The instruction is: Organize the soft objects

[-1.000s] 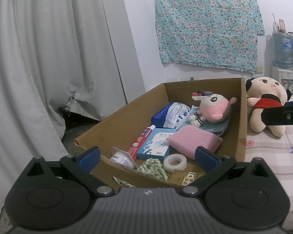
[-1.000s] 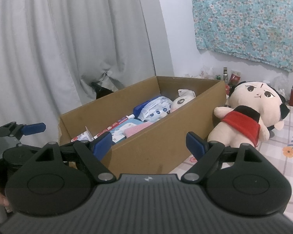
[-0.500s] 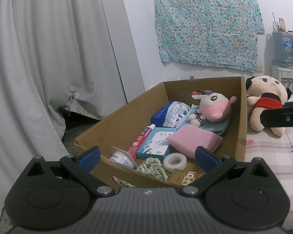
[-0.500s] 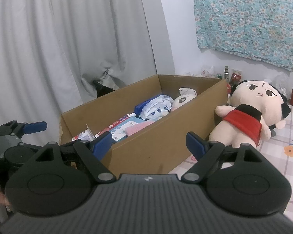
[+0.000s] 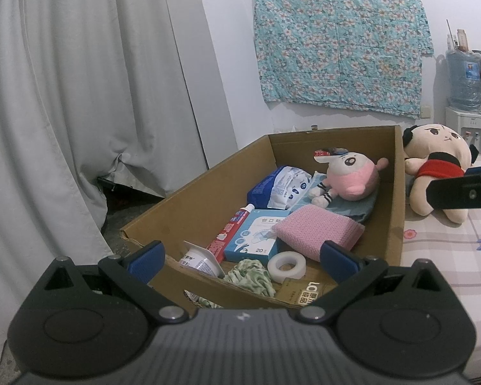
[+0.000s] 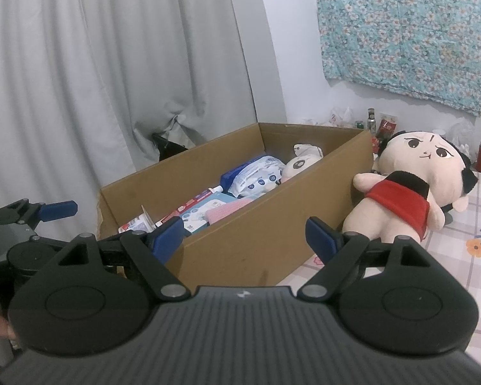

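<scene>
1. Left tool (image 5: 242, 258) and right tool (image 6: 245, 235) gape wide, both empty.
2. Pink plush doll (image 5: 351, 178) lies inside the cardboard box (image 5: 205, 192).
3. Red-shirted plush doll (image 6: 410, 189) lies on the bed (image 6: 465, 256) beside it.

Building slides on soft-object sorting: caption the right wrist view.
Open right gripper faces a cardboard box; a big-headed plush doll lies beside it.

Grey curtain (image 5: 80, 96), floral cloth (image 5: 340, 38) on wall, water dispenser (image 5: 463, 96) far right.
</scene>
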Motion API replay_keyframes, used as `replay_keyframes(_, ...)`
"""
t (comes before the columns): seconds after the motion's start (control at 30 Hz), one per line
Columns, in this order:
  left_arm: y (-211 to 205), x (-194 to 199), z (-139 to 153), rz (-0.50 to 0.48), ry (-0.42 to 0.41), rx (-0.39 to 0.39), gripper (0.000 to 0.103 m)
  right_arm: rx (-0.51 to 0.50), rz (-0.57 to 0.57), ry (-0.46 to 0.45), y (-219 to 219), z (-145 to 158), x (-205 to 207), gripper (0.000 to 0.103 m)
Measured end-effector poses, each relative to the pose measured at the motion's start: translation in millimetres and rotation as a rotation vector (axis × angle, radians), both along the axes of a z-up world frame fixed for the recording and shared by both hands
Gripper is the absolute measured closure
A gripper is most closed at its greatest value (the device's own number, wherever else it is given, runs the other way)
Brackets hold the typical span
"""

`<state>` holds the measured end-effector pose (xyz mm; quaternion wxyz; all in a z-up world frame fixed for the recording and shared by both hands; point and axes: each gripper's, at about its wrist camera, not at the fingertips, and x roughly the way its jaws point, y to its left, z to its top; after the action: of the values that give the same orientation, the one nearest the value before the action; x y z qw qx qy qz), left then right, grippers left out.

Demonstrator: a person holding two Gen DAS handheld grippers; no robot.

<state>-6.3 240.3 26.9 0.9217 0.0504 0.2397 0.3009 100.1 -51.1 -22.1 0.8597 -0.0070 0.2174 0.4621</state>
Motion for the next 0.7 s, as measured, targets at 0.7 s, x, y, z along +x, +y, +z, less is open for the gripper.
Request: replay_keyframes(0.7,-1.9,-0.4,0.4,0.000,-0.005,-0.006,0.000,-0.002,-0.002,0.001,-0.7,0.0,-0.4,0.020)
